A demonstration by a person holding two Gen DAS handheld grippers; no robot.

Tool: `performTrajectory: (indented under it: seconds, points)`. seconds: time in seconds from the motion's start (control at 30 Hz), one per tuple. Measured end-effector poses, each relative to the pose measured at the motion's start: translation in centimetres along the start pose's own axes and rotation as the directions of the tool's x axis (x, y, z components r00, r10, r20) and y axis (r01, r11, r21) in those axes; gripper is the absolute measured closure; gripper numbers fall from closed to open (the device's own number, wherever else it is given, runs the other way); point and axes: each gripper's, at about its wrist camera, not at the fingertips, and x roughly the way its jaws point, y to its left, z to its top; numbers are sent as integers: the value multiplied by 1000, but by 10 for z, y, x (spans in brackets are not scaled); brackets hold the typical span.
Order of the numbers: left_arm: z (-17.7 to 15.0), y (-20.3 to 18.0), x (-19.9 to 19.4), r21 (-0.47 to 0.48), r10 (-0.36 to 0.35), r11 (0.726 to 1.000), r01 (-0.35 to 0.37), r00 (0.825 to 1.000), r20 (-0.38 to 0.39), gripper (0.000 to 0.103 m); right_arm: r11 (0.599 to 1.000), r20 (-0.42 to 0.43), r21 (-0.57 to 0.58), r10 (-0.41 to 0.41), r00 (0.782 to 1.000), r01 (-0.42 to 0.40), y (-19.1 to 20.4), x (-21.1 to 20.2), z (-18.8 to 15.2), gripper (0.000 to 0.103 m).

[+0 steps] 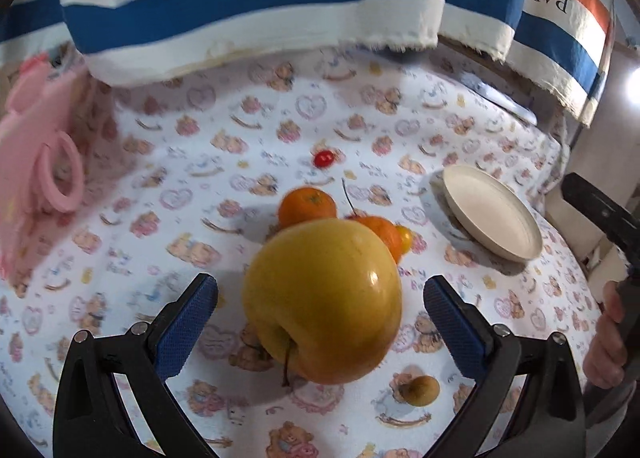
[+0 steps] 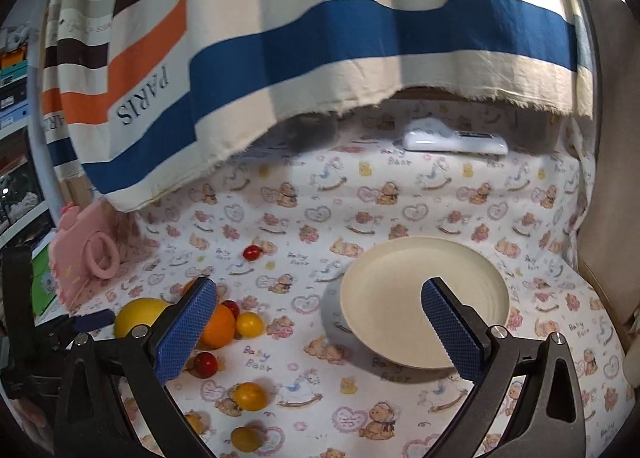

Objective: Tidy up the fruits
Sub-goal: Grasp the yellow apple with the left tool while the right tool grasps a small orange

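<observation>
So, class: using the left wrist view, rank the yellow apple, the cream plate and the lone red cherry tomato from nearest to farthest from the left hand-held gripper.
1. Yellow apple, between the open fingers.
2. Cream plate, ahead to the right.
3. Red cherry tomato, farthest, straight ahead.

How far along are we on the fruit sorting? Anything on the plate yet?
Nothing looks done: the cream plate holds no fruit. In hand: the open left gripper straddles the yellow apple, with gaps on both sides, so no grip yet. The right gripper is open and holds nothing. Left: the oranges, red cherries and small yellow fruits lie on the cloth.
</observation>
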Motion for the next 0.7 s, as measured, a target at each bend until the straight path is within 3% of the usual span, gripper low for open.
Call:
performTrajectory:
  seconds: [0.2, 0.37, 0.47, 0.53, 0.7]
  points:
    - [-4, -3, 11, 44, 14, 999, -13, 1000, -26, 2, 1000, -59, -7, 24, 998, -24, 2, 12, -6, 0]
    - [-2, 5, 22, 15, -3, 1000, 4, 999, -54, 3, 999, -75, -35, 25, 997, -27, 8, 16, -10, 0]
    - [-3, 11, 27, -28, -62, 998, 60, 995, -74, 6, 998, -99, -32, 54, 994, -58, 9, 19, -12, 1]
    - [-5, 11, 31, -39, -92, 995, 88, 991, -95, 11, 996, -123, -23, 84, 989, -87, 9, 21, -13, 4]
    - [-6, 8, 32, -29, -71, 997, 69, 994, -83, 14, 990, -174, -7, 137, 975, -141, 11, 27, -17, 13]
